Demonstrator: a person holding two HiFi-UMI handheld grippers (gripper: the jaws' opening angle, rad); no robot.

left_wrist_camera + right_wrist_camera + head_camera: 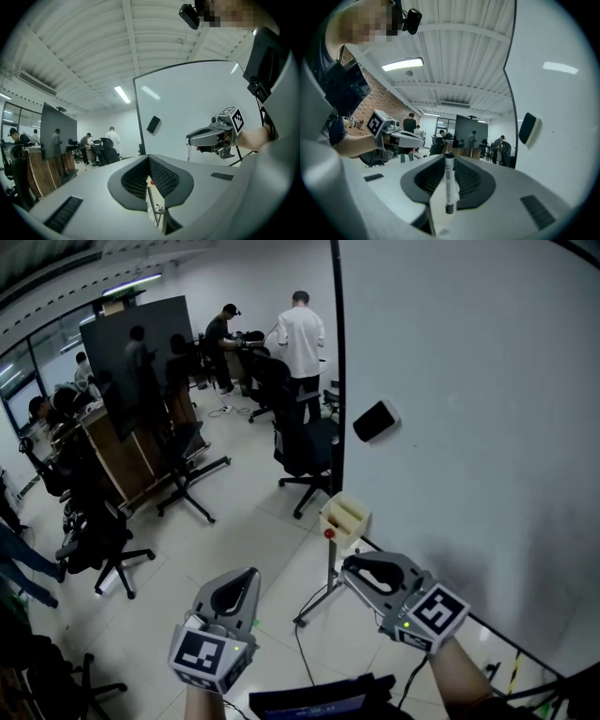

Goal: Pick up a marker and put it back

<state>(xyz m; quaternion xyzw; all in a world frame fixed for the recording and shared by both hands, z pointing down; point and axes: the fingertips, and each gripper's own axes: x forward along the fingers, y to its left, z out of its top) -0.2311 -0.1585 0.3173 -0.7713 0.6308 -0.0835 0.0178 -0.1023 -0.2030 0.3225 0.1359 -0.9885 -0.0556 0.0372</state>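
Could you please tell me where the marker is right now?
In the right gripper view, the marker stands upright, clamped between the jaws of the right gripper, with the whiteboard and its eraser to the right.

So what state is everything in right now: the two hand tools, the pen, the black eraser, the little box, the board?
left gripper: shut, nothing between its jaws.
right gripper: shut on the marker.
marker: held between the jaws, out of the holder box.
eraser: stuck on the whiteboard, tilted.
holder box: open at the top, contents not clear.
whiteboard: no writing visible.
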